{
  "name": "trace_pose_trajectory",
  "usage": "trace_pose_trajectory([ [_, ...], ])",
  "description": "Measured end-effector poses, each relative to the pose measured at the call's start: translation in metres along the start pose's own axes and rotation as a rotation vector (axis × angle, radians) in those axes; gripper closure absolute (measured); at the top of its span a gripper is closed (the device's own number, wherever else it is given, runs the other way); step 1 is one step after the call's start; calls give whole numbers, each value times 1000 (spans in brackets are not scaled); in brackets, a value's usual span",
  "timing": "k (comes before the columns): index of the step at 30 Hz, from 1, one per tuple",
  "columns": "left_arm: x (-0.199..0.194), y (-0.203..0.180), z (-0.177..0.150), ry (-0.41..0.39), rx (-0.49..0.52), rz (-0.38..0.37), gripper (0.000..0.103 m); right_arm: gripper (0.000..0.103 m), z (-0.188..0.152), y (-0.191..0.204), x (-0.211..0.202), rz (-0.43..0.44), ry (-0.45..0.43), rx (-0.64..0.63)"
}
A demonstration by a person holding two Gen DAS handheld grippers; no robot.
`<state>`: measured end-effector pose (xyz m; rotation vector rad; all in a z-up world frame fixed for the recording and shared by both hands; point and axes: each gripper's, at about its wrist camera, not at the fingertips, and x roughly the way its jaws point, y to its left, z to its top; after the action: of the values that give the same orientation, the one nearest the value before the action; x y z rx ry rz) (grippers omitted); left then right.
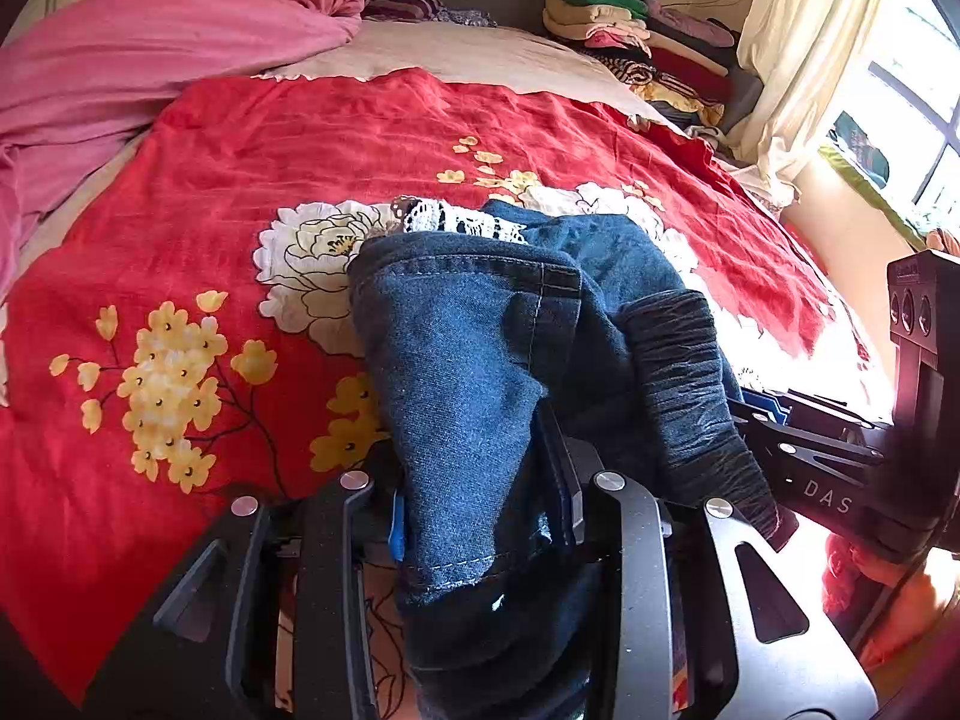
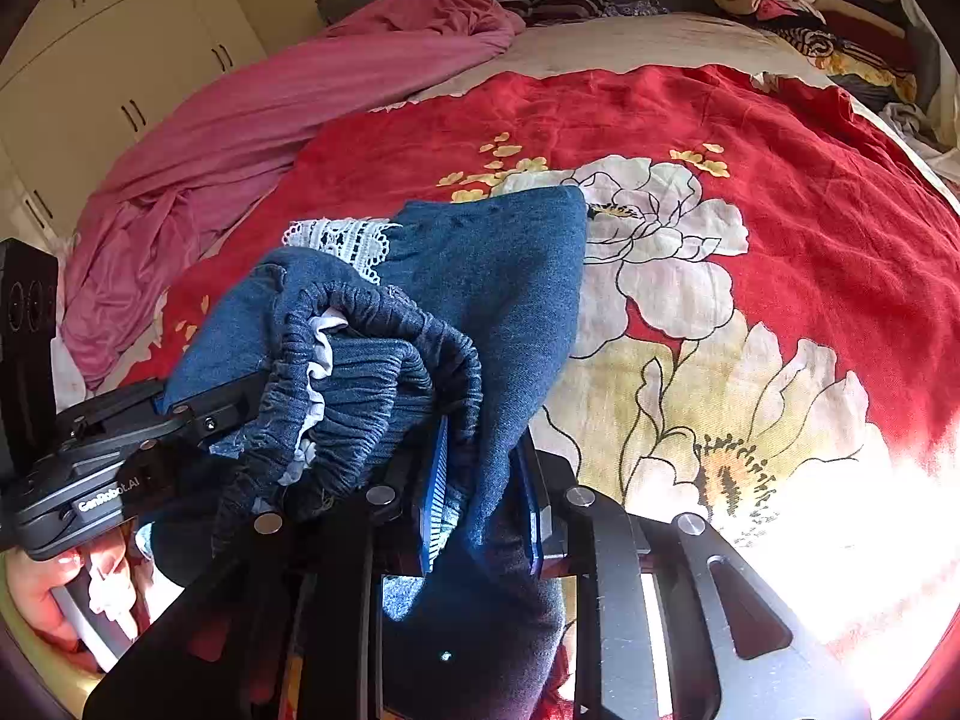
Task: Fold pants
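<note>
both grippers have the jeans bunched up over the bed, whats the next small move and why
Probably lower both grippers to the red floral bedspread and lay the jeans flat. The left gripper and right gripper each have denim between the jaws, the fabric hangs bunched, and the elastic waistband is crumpled, so no clean fold is possible yet.

The pants [image 1: 480,360] drape over the left gripper [image 1: 480,480], hiding its fingertips and any gap between them; the cloth runs off the bottom edge. In the right wrist view, denim likewise covers most of the right gripper [image 2: 480,480]. Sun glare washes out the bedspread [image 2: 840,540] at lower right. A hand [image 2: 42,594] is cut off at the left edge.
</note>
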<state>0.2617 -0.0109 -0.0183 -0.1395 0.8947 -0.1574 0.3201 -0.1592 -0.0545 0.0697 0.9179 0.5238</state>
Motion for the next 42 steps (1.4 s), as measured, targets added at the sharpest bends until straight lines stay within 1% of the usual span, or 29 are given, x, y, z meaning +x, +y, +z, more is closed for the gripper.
trace_pose_trajectory([
  [1, 0, 1, -1, 0, 0, 2, 75, 77, -1, -1, 0, -10, 3, 3],
  [4, 1, 1, -1, 1, -2, 6, 72, 65, -1, -5, 0, -25, 7, 17],
  [6, 0, 1, -2, 0, -3, 10, 70, 61, -2, -7, -1, -37, 8, 19],
  [10, -1, 0, -3, -6, -4, 12, 69, 56, -3, -6, -4, -59, 7, 14],
  [14, -7, 1, -4, -14, -10, 18, 64, 53, -4, -5, -11, -74, -6, 11],
  [16, -10, 2, -4, -18, -15, 21, 63, 48, -4, -5, -15, -80, -12, 11],
  [18, -14, 2, -5, -23, -17, 25, 60, 48, -5, -5, -19, -83, -19, 13],
  [23, -24, 1, -7, -35, -18, 34, 56, 46, -5, -4, -30, -83, -39, 21],
  [27, -32, -1, -8, -44, -14, 41, 54, 38, -6, -1, -40, -90, -54, 17],
  [32, -44, -5, -10, -56, -8, 43, 49, 38, -10, 3, -52, -89, -71, 19],
  [37, -58, -10, -13, -77, 0, 47, 48, 38, -13, 6, -66, -95, -90, 20],
  [39, -63, -11, -13, -84, 0, 49, 44, 38, -14, 8, -72, -95, -100, 20],
  [42, -72, -13, -14, -97, 3, 51, 42, 37, -16, 10, -82, -97, -115, 20],
])
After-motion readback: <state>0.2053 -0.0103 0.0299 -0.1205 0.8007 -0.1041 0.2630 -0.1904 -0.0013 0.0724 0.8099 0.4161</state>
